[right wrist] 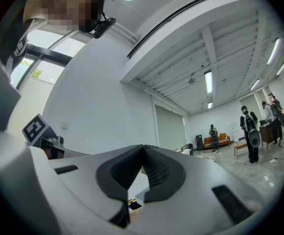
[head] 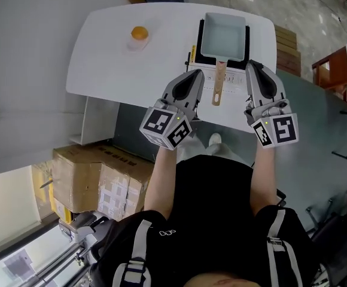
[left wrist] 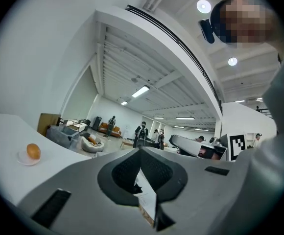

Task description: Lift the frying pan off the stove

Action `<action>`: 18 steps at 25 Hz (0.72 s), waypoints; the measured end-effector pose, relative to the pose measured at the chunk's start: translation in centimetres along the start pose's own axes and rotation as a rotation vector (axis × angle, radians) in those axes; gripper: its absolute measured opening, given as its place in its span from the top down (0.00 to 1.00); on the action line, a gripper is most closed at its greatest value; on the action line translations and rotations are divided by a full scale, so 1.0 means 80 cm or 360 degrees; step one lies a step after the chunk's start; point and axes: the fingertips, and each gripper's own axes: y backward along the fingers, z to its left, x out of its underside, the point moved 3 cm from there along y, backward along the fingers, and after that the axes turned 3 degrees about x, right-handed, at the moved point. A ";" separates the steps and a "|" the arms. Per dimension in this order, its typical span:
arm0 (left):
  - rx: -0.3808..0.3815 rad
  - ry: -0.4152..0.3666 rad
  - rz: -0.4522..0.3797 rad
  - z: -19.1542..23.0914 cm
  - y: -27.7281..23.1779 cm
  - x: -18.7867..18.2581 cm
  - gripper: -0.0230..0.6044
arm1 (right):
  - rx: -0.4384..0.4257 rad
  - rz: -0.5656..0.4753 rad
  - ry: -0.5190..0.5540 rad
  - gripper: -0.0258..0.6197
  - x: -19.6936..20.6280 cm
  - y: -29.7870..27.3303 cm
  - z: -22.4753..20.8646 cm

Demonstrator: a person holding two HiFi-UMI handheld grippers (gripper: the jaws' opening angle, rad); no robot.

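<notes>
One white desk [head: 102, 52] fills the upper half of the head view. At its upper right a square frying pan [head: 224, 36] sits on a black stove [head: 200, 31], with its wooden handle [head: 219, 85] pointing down the frame. The left gripper [head: 196, 73] and the right gripper [head: 252, 64] flank that handle without touching it, each with jaws pressed together on nothing. At upper left, an orange [head: 139, 33] rests on a small plate [head: 136, 43].

a pale rectangular frying pan [head: 223, 36] sits on the black stove [head: 200, 40], its wooden handle [head: 219, 84] lying over the white table [head: 113, 52].
</notes>
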 end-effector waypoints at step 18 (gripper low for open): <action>0.0094 0.0203 0.0151 0.020 -0.026 0.052 0.96 | 0.0044 0.0145 -0.0176 0.96 0.056 -0.001 -0.024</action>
